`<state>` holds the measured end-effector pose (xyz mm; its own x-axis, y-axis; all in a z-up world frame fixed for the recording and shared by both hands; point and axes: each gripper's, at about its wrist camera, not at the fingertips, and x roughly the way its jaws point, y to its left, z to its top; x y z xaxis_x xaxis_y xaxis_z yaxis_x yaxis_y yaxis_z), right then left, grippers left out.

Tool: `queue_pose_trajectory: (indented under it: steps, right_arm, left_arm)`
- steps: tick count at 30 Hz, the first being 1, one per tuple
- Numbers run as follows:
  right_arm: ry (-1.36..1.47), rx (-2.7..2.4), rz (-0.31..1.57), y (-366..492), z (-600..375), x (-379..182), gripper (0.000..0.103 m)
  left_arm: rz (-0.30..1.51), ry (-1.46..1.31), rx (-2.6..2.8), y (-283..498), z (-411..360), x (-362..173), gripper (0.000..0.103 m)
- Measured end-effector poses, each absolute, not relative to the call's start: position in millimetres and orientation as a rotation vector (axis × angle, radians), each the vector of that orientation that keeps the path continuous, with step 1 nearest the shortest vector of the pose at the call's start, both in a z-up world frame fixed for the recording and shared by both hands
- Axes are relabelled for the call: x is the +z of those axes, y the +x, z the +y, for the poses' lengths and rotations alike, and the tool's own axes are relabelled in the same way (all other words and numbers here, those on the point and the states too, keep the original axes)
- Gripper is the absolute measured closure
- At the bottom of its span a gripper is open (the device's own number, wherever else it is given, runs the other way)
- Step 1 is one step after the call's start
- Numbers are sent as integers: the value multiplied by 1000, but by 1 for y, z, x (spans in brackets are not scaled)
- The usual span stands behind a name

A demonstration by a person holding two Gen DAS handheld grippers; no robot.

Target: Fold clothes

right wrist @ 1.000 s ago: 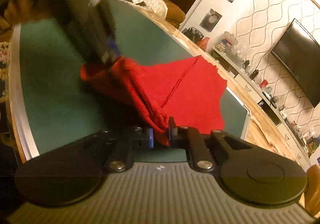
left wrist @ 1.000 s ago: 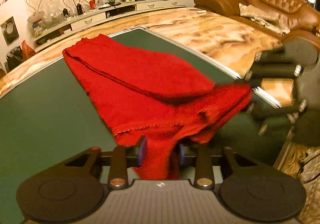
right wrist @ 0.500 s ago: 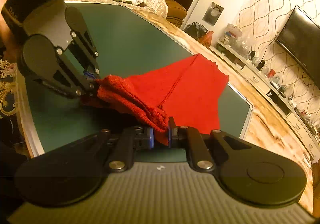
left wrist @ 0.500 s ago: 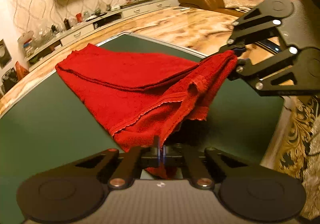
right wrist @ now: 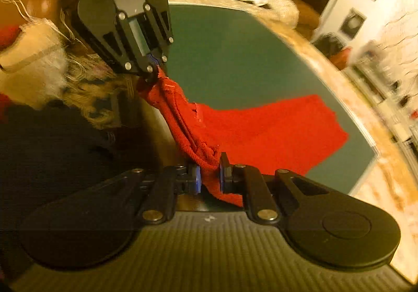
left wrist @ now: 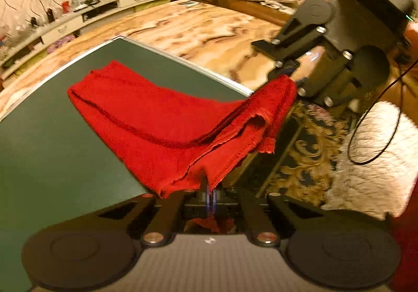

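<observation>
While both hand-held grippers (left wrist: 211,196) (right wrist: 208,173) clench red cloth (left wrist: 162,119), far end rests on green table (left wrist: 39,148); marble floor (left wrist: 198,28) beyond.

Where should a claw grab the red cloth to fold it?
Grab a corner of the red cloth, coming from the near edge of the green table. The left claw and right claw each pinch one near corner, so the layered edge hangs straight between them.

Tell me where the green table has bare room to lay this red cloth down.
Bare green table lies left of the red cloth, and more beyond it toward the far edge. The near corner is crowded: both grippers grip the cloth there.
</observation>
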<state>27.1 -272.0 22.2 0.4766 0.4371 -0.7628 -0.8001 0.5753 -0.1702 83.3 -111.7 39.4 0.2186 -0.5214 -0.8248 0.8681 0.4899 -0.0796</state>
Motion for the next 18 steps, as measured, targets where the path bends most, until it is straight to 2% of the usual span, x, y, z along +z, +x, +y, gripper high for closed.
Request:
queue_pose_trajectory:
  steps: [4, 8, 14, 18]
  right_arm:
    - [-383, 867, 803, 73, -296, 52, 87]
    - [-252, 870, 850, 156, -320, 60, 87]
    - [-88, 754, 899, 295, -358, 36, 88]
    - [-52, 667, 921, 354, -372, 4, 88]
  left_arm:
    - [942, 392, -1011, 127, -108, 52, 102]
    - [952, 263, -943, 212, -112, 39, 102]
    - [926, 140, -830, 329, -130, 4, 102]
    - [945, 128, -787, 381, -146, -23, 102]
